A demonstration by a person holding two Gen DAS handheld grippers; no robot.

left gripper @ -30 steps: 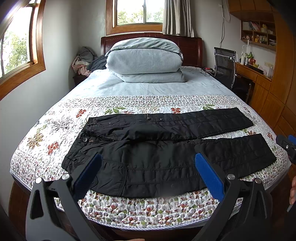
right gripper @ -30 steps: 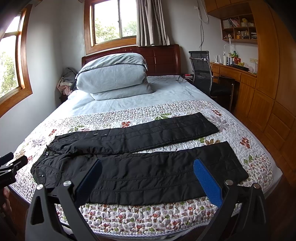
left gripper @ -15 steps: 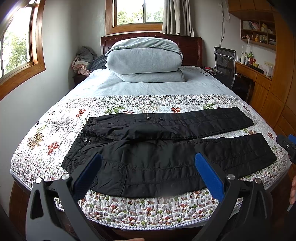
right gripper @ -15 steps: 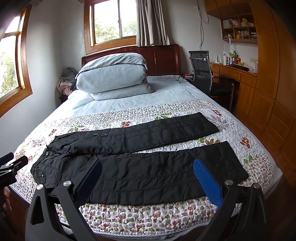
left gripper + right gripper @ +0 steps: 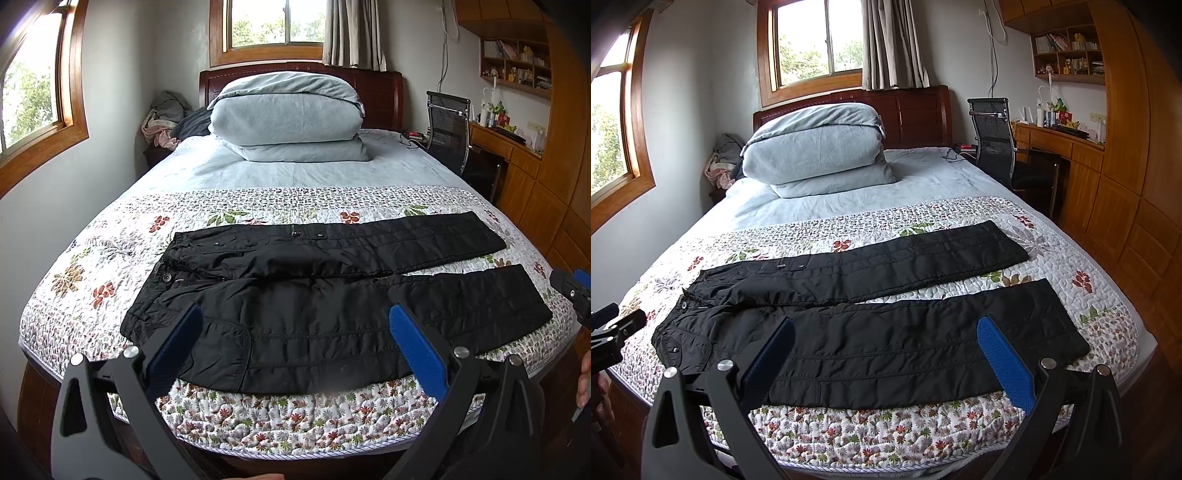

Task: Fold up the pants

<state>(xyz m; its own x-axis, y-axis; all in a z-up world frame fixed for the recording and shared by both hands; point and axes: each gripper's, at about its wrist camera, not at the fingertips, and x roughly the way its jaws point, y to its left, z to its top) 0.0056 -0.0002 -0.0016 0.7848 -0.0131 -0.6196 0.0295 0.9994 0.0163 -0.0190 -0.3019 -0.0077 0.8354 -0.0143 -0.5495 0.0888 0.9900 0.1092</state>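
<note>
Floral quilt has the black pants flat, long axis left-right, waistband toward my left gripper, cuffs toward my right gripper. Both spread wide, holding nothing, short of the near leg.

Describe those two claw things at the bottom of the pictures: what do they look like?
Each tool, left and right, is a black plastic fork of two angular fingers with triangular cutouts and silver screw heads. The inner faces carry blue textured pads. No cables or markings show. Only slivers of bare hand appear.
</note>
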